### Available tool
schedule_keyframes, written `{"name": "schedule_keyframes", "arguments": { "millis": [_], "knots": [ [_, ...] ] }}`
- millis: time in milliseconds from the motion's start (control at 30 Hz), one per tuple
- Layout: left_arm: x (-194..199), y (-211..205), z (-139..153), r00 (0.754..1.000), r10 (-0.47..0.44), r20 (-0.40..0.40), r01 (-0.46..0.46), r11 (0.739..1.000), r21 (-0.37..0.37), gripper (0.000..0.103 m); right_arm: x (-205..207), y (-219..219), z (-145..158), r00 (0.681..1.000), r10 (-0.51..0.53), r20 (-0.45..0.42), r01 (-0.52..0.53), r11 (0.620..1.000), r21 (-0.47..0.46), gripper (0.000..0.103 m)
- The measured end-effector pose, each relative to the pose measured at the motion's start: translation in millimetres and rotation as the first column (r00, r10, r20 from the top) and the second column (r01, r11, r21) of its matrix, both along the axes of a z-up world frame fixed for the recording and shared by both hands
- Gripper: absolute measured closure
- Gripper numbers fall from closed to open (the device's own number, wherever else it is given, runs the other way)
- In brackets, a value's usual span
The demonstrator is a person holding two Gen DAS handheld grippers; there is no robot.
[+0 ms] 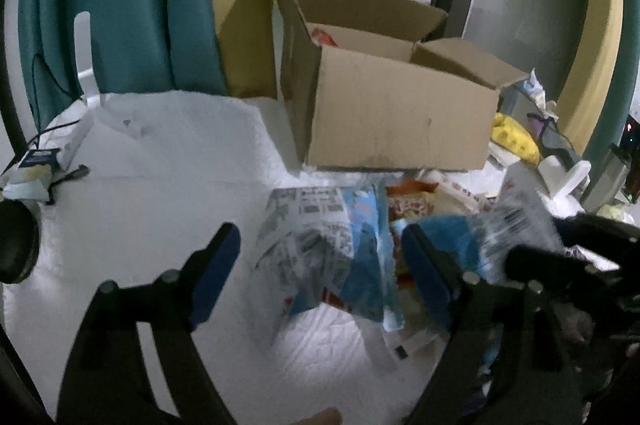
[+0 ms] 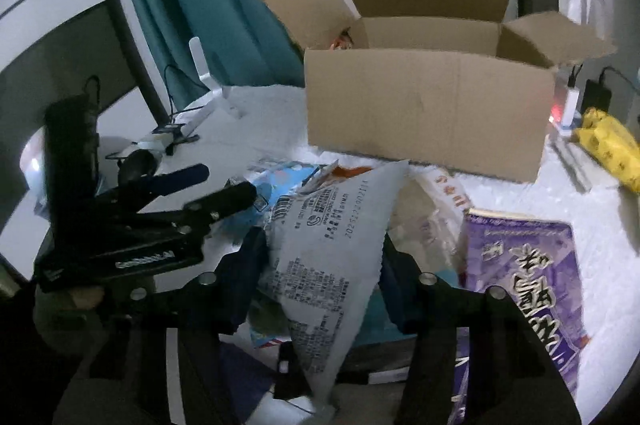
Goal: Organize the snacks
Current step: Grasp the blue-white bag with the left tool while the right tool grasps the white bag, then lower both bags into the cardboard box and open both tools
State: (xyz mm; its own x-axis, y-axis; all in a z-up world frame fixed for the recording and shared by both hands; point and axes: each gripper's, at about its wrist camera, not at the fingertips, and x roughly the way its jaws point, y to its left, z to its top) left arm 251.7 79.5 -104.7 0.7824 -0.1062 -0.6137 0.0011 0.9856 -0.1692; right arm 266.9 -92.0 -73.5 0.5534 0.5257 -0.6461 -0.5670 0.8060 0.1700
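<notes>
Snack bag (image 2: pixel 324 265) upright between right tongs (image 2: pixel 320 289), clamped at both sides.

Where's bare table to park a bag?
Free: white cloth left of the box, up to the stand and cables. Crowded: snack pile in front of the box; yellow pack and purple bag to the right.

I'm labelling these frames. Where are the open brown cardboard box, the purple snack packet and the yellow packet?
Open brown cardboard box (image 2: pixel 424 113): right wrist view, front wall.
Purple snack packet (image 2: pixel 528 265): right wrist view, printed face.
Yellow packet (image 2: pixel 610 149): right wrist view, upper surface.
</notes>
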Motion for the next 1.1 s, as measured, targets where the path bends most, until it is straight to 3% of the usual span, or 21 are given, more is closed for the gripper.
{"name": "schedule_keyframes", "arguments": {
  "millis": [367, 500, 533, 600, 867, 1100],
  "knots": [
    [33.7, -4.1, -24.2, 0.994, 0.019, -0.109, -0.017, 1.0, 0.017, 0.019, 15.6, -47.0, 26.8, 0.994, -0.104, 0.042, 0.101, 0.992, 0.079, 0.048],
    [38.5, 0.3, -24.5, 0.994, -0.001, -0.111, -0.001, 1.0, -0.017, 0.021, 21.3, -61.2, 28.7, 0.989, -0.138, 0.043, 0.134, 0.987, 0.089, 0.048],
    [38.0, 1.8, -24.0, 0.994, -0.005, -0.108, 0.002, 1.0, -0.025, 0.023, 21.8, -63.4, 28.9, 0.989, -0.144, 0.043, 0.139, 0.986, 0.091, 0.048],
    [36.0, 3.1, -21.2, 0.995, -0.015, -0.099, 0.011, 0.999, -0.032, 0.038, 22.6, -67.9, 29.0, 0.987, -0.157, 0.043, 0.152, 0.984, 0.096, 0.048],
    [20.2, 4.0, 2.2, 0.999, -0.014, -0.042, 0.013, 0.999, -0.042, 0.041, 18.4, -74.3, 36.4, 0.984, -0.163, 0.066, 0.156, 0.982, 0.102, 0.049],
    [8.3, -5.7, 45.1, 0.997, -0.022, 0.072, 0.022, 1.0, 0.002, 0.041, 19.4, -76.0, 51.0, 0.981, -0.162, 0.106, 0.151, 0.983, 0.106, 0.049]
  ]
}}
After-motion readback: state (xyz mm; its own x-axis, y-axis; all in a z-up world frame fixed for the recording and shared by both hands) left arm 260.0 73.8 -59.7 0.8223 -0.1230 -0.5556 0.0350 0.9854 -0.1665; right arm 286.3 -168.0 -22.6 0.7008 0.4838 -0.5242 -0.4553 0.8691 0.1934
